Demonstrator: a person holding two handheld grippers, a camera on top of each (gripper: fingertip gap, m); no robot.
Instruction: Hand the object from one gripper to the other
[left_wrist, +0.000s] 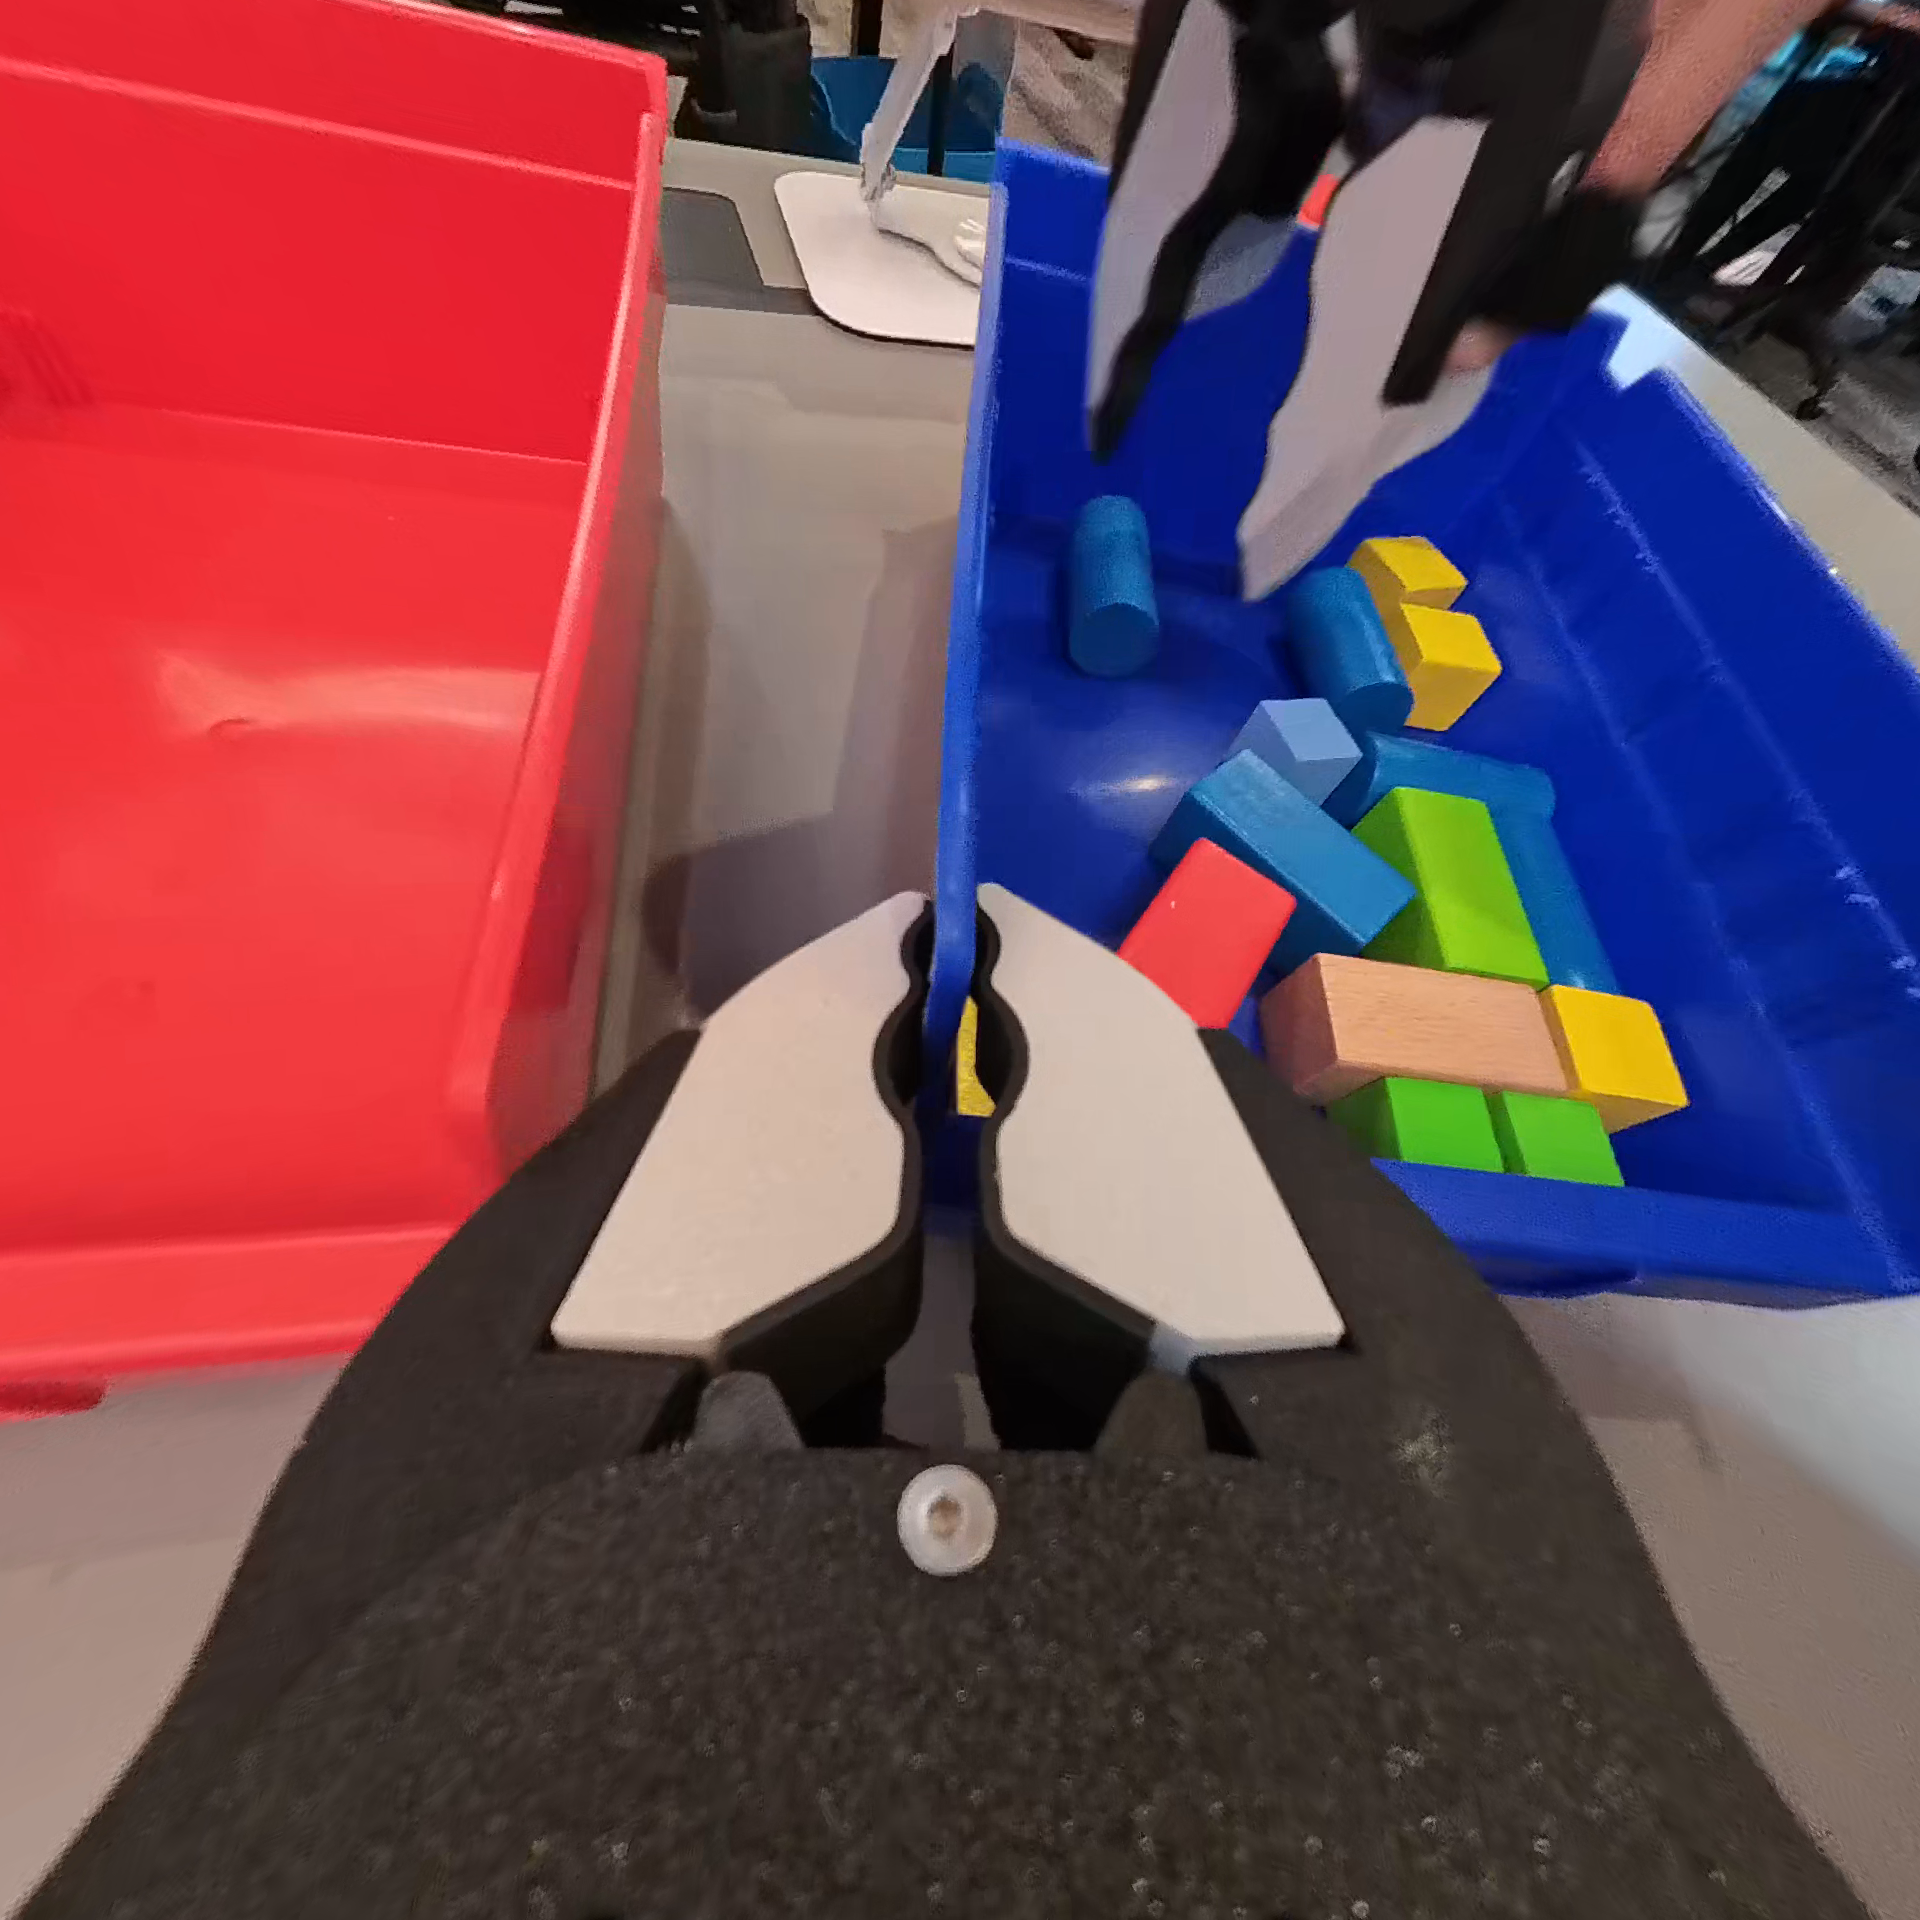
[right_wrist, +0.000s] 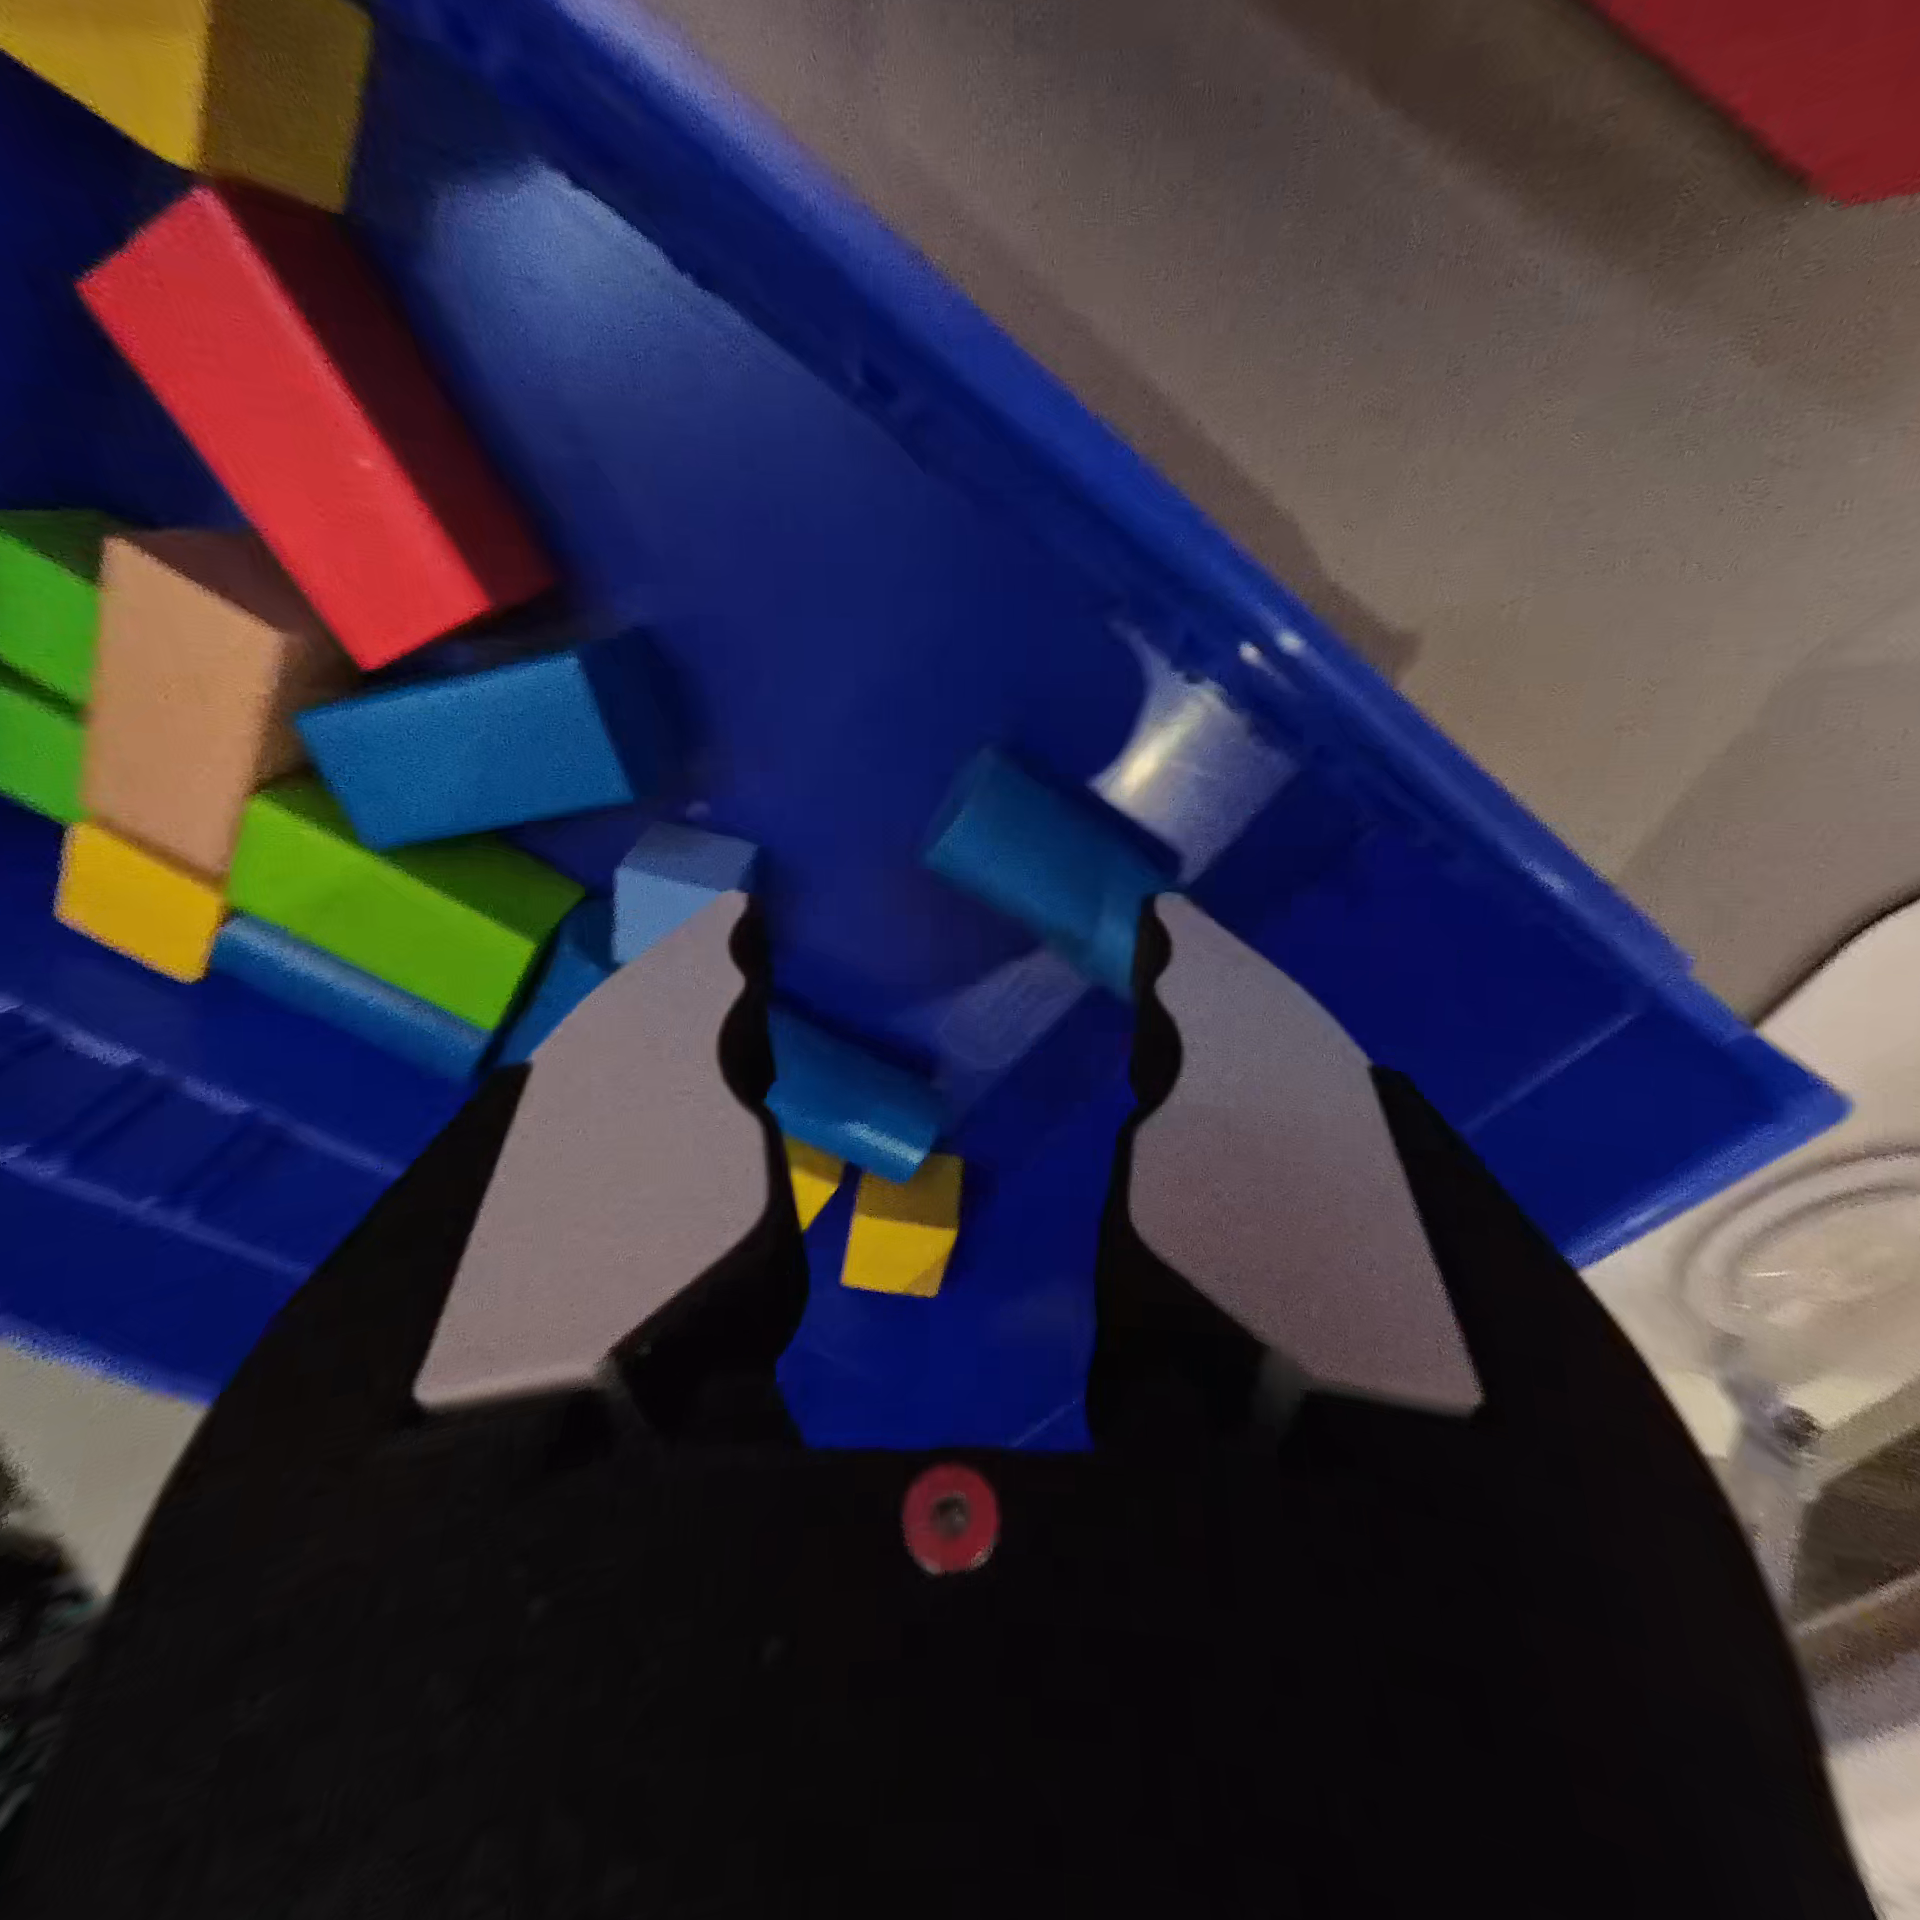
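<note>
Red bin (left_wrist: 312, 623) sits at left on the grey desk (left_wrist: 810, 623), nothing visible inside. Left gripper (left_wrist: 951, 925) hangs low over the gap by the blue bin's near-left wall, fingers nearly together with only a thin slit; a yellow sliver shows through the slit, probably a block in the bin behind, not something held. Blue bin (left_wrist: 1714, 727) at right holds the blocks: a lone blue cylinder (left_wrist: 1112, 587) near the left wall, second blue cylinder (left_wrist: 1345, 644) beside a yellow block (left_wrist: 1429, 629), then a pile toward the near end with red block (left_wrist: 1210, 930), green block (left_wrist: 1455, 883), plain wood block (left_wrist: 1413, 1023). Right gripper (left_wrist: 1179, 520) comes down from above over the bin's far end, fingers apart, empty. In its own blurred view, right gripper (right_wrist: 945, 914) straddles the second cylinder (right_wrist: 847, 1107), not clamped.
</note>
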